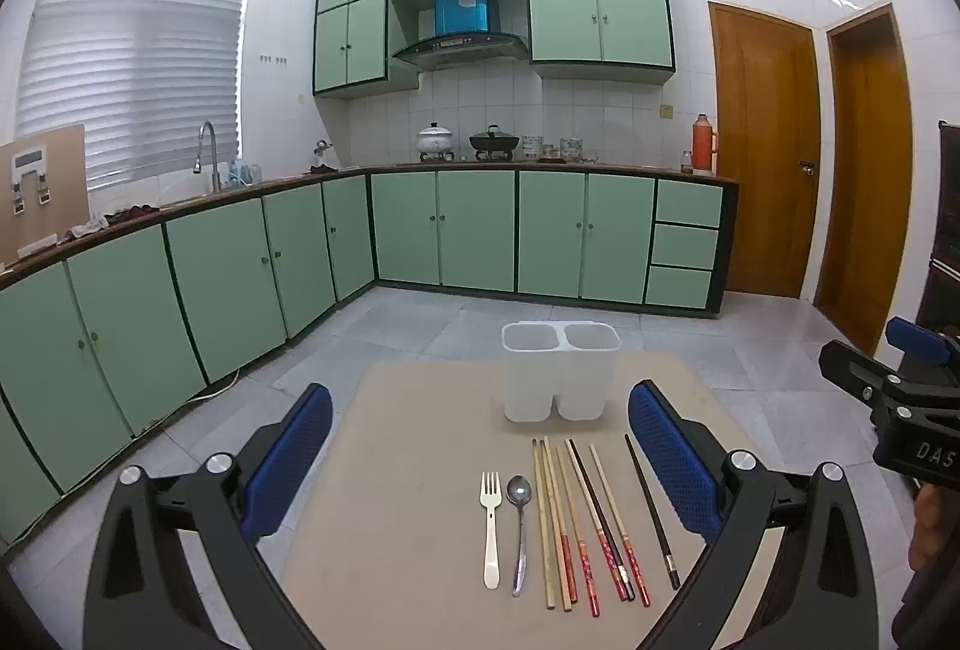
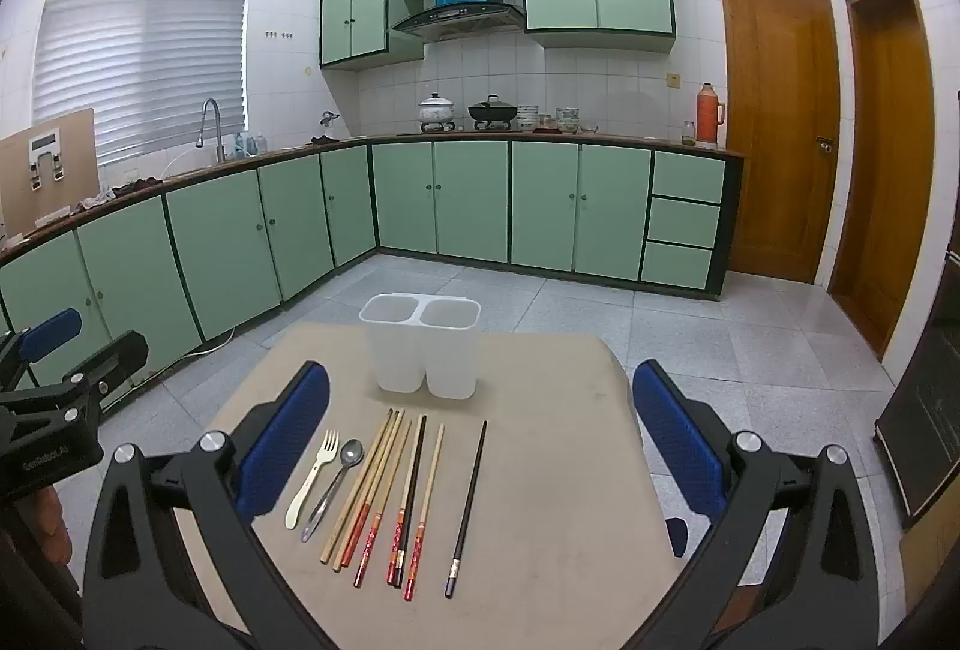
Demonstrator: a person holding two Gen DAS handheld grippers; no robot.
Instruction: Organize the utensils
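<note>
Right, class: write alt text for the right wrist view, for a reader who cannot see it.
A white plastic fork, a metal spoon and assorted wooden chopsticks lie in a row on a beige tabletop, before an empty white two-compartment holder. The open right gripper frames them, green kitchen cabinets behind.

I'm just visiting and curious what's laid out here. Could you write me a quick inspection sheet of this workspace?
Surface: beige table, nothing spilled.
Job's things: white two-compartment holder upright, both compartments look empty; white fork, metal spoon and chopsticks lying flat in a row; one dark chopstick apart to the right.
Clutter: nothing seen on the table.
Grippers: left gripper and right gripper open, holding nothing.
Cables: white cord on the floor by the cabinets.
Surroundings: green cabinets, wooden doors.
</note>
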